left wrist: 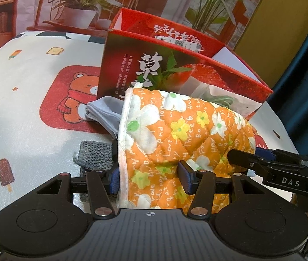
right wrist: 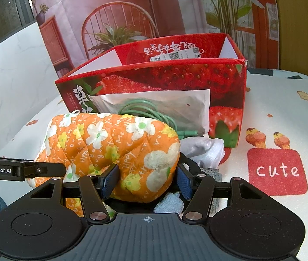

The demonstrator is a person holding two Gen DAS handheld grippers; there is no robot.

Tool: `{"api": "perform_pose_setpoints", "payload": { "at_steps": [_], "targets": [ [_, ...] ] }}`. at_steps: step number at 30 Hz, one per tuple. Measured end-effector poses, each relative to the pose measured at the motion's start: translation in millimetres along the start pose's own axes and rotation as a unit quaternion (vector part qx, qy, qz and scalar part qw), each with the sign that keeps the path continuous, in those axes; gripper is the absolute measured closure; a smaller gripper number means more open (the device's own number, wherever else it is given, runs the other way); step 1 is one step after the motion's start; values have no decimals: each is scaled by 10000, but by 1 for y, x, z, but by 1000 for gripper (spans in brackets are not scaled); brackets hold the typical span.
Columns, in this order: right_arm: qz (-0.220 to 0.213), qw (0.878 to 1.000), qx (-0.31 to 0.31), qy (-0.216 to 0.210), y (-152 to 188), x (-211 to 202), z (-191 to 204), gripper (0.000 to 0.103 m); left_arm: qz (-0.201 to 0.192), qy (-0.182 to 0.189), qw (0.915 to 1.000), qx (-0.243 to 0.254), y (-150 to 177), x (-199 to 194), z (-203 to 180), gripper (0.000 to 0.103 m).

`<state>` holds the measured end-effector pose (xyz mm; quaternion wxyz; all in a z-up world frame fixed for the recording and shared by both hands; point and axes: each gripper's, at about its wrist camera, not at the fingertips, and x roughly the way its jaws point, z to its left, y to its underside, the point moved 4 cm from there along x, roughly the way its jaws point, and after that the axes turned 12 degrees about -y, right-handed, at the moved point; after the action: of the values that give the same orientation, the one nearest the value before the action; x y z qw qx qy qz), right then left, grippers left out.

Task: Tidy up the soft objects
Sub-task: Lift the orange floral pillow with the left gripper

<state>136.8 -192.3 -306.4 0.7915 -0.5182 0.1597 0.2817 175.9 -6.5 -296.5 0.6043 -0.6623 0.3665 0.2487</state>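
The orange quilted mitt (left wrist: 175,134), padded cotton stitched in diamonds and printed with white and yellow flowers, sits between the fingers of both grippers at once. The left gripper (left wrist: 151,177) has its blue ribbed pads on either side of the mitt's white-bound open cuff; its fingers are spread wide, the right pad pressing the fabric and the left pad at the cuff edge, so whether they truly pinch it I cannot tell. The right gripper (right wrist: 146,180) straddles the mitt's rounded, puffy closed end (right wrist: 119,152); its left pad touches the fabric and its right pad stands just beside the bulge, and whether it grips is equally unclear.

Left of the left fingers lies a dark grey knitted piece (left wrist: 95,152), coarse-ribbed, flat on the counter (left wrist: 23,130). Beyond it, a smooth pale grey folded cloth (left wrist: 101,113) pokes out from under the cuff. Under and right of the right fingers lie a white mesh cloth (right wrist: 206,150) and a light blue towelling piece (right wrist: 169,202).

Straight ahead of both sets of fingers stands an open red strawberry-printed cardboard box (right wrist: 175,76), with a translucent bag of coiled green cable (right wrist: 154,111) leaning on its front wall. The counter cover is soft, with cartoon prints; right of the right fingers and left of the left ones it lies bare out to its edges.
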Motion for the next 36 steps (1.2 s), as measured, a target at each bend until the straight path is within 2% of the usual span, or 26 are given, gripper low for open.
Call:
{"api": "perform_pose_setpoints", "payload": {
  "at_steps": [5,10,19,22,29,32,36],
  "targets": [
    [-65,9999,-152,-8,-1,-4,4,54,-79,272,9995,-128,-2,-3,3,58],
    [-141,9998,-172,0,-4,-10,3,58,-71,375,9987,-343,-6,-6,9,59],
    [-54,9994,-326,105,-2,-8,5,60,-165,79,9979,-620,-14,-7,21,58],
    [-25,9993,-346,115,-1,-7,5,60,-175,-15,9985,-524,-17,-2,18,58],
    [27,9990,-437,102,-1,-6,10,60,-309,78,9992,-248,-20,0,5,58],
    [12,9990,-438,98,-2,-7,9,61,-370,53,9992,-138,-14,-3,4,71],
    [-9,9983,-566,94,-8,-10,12,61,-247,124,9994,-205,-7,-1,9,74]
  ]
}}
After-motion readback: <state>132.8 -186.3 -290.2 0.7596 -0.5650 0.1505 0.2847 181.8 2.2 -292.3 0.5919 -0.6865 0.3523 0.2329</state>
